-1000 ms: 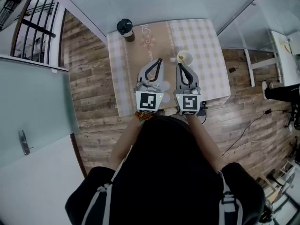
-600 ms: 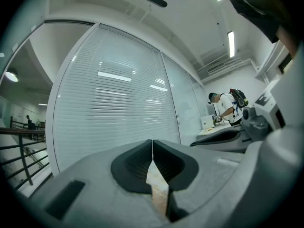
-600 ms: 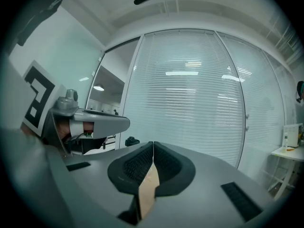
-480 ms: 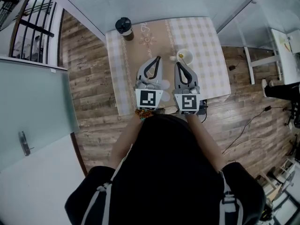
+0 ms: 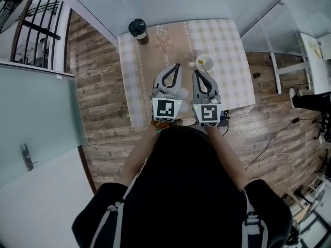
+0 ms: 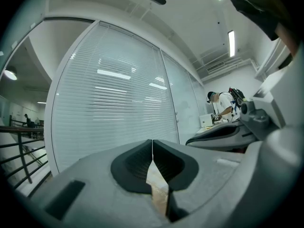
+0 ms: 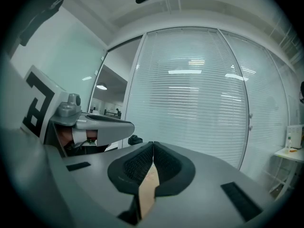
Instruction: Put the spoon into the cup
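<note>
Head view: cup point(image 5: 205, 63) just beside closed right hand-held gripper point(image 5: 196, 72).

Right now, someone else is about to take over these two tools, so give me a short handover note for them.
Left tool: shut, empty.
Right tool: shut, empty.
Both hang side by side over the near part of the table, tips pointing away from the person.
The white cup stands just ahead of the right tool. A small pale thing at its left rim may be the spoon, but it is too small to tell.
A dark lidded cup stands at the far left corner.
Done: nothing confirmed.
Left: find the spoon, grasp it, put it in the white cup.
</note>
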A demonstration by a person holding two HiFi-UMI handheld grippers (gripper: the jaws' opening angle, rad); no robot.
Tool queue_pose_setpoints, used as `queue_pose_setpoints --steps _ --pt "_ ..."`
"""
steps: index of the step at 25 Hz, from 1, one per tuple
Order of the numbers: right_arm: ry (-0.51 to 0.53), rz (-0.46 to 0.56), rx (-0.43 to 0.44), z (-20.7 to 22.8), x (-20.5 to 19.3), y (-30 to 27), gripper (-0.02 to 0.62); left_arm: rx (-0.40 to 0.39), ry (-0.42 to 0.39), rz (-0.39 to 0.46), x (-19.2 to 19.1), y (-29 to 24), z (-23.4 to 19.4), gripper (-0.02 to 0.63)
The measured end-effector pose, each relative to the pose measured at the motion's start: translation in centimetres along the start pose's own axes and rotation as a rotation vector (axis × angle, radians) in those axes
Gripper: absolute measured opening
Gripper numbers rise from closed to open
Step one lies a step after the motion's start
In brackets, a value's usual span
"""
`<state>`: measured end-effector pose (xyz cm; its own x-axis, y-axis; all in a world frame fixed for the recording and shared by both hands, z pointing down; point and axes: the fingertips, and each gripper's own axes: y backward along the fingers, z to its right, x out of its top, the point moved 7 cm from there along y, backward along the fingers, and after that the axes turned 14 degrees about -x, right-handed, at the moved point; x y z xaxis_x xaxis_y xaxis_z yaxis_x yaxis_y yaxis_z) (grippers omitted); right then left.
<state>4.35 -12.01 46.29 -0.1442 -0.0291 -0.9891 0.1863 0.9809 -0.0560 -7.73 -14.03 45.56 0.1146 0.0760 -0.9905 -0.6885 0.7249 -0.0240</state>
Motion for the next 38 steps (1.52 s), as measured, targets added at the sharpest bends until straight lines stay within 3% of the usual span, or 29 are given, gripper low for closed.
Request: queue_pose_setpoints --steps 4,11,38 --pt "-0.007 -0.006 0.003 0.2 -0.1 -0.1 0.008 -0.005 0.02 0.004 0.0 -0.2 0.1 0.018" --pt "-0.058 -0.034 0.007 0.4 -0.2 -0.2 0.008 -0.025 -0.019 -0.005 0.2 -0.3 0.6 0.018" --pt "-0.044 -0.08 0.044 0.0 -1.7 -0.2 0.008 -0.039 0.009 -0.03 -1.0 -0.5 0.4 0.018"
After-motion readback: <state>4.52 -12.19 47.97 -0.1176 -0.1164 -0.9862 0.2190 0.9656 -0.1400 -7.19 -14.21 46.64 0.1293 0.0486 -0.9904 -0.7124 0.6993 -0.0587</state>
